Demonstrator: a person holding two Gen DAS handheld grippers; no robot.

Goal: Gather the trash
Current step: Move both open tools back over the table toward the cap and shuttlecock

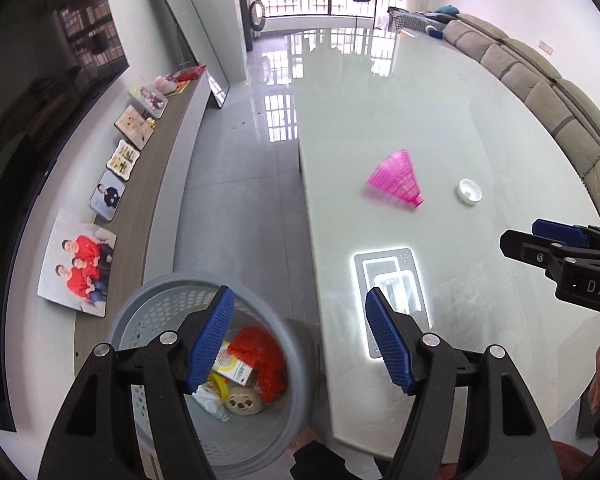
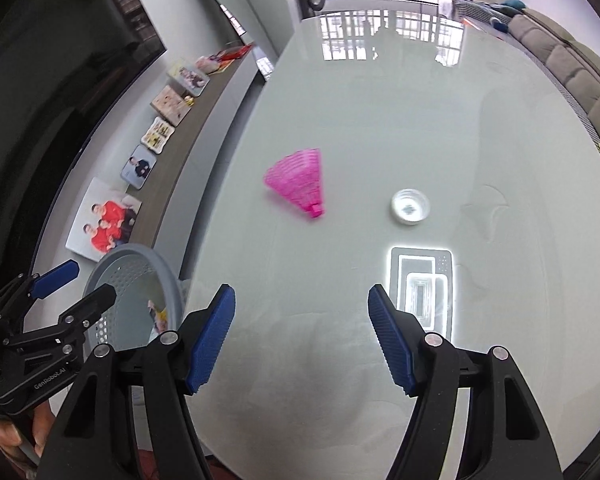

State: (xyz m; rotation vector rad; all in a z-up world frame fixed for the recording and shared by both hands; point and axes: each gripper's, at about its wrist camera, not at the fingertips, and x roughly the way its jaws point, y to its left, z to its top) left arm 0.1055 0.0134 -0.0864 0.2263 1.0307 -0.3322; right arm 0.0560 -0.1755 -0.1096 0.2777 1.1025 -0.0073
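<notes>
- Grey perforated plastic is forming the waste basket (image 1: 148,300), which is sitting on the floor in the lower left of the left wrist view, just beside the table's near edge.
- Inside the basket, red netting (image 1: 264,356), a small printed carton (image 1: 236,364) and a round beige lid (image 1: 242,402) are lying together with pale wrappers.
- The left gripper (image 1: 300,340) is hanging over the basket's right rim and the table edge, its blue pads standing wide apart with nothing between them.
- In the right wrist view the same basket (image 2: 168,276) is showing at the lower left, partly behind the left gripper (image 2: 82,284), which is being held by a hand (image 2: 16,436).
- A pale green glossy table (image 1: 440,120) is filling the centre and right of both views, reflecting the window bars.
- A pink mesh cone (image 1: 396,182) is lying on its side near the middle of the table, slightly blurred; it is showing in the right wrist view too (image 2: 298,182).
- A small clear round dish (image 1: 469,191) is resting just right of the cone, apart from it (image 2: 410,206).
- The right gripper (image 2: 302,338) is hovering above bare table at the lower centre, jaws wide and empty.
- Its tip is also entering the right edge of the left wrist view (image 1: 540,240).
</notes>
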